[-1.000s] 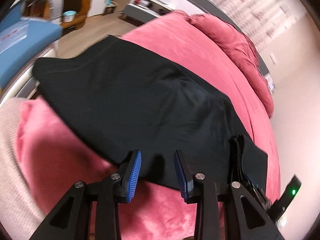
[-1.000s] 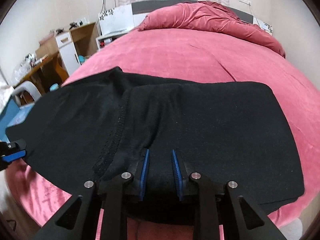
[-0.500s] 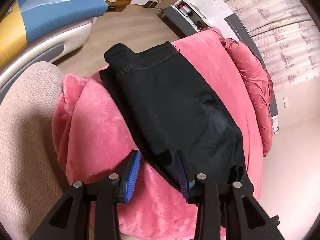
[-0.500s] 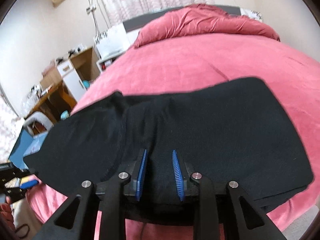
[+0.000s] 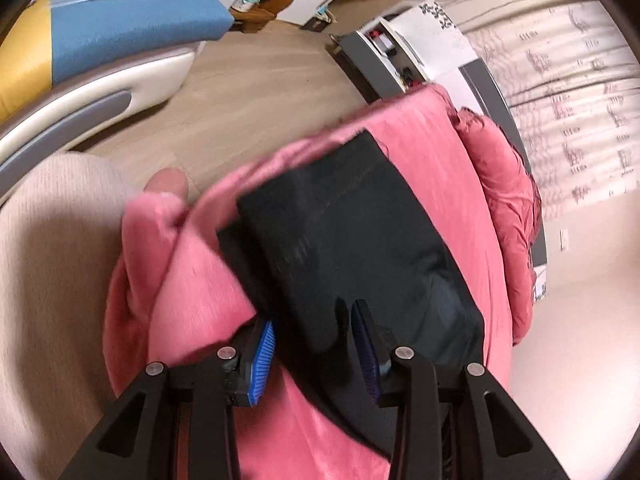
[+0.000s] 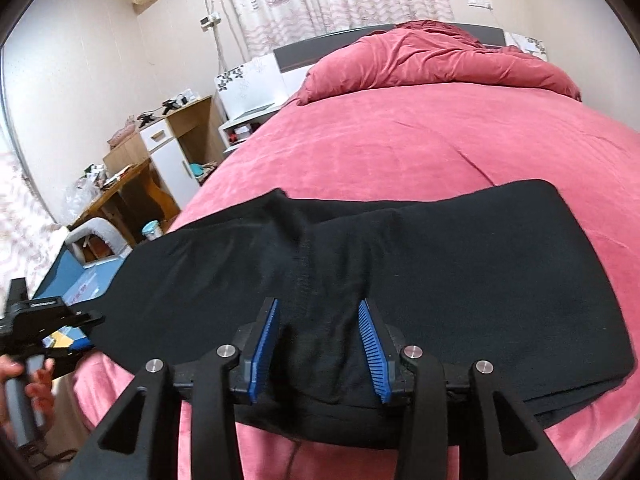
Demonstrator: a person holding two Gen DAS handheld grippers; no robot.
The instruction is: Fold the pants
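Black pants (image 6: pixel 400 264) lie spread across the near edge of a pink bed (image 6: pixel 400 140). My right gripper (image 6: pixel 318 320) is open, its blue pads straddling a raised ridge of the black cloth at the near hem. In the left wrist view the pants (image 5: pixel 352 240) appear as a narrow band, with the leg end farthest from me. My left gripper (image 5: pixel 312 328) is open, with the edge of the pants between its pads. The left gripper also shows in the right wrist view (image 6: pixel 52 320), at the left end of the pants.
A bunched pink duvet (image 6: pixel 432 60) lies at the headboard. A nightstand (image 6: pixel 248 88), a wooden desk (image 6: pixel 160 152) and a blue and yellow cushion (image 5: pixel 100 20) stand left of the bed over wood floor (image 5: pixel 256 92). A hand (image 5: pixel 168 180) grips the pink cover.
My left gripper has swung round to the pants' edge and now has cloth between its pads. My right gripper has opened wider and lifted its view; the pants stay flat.
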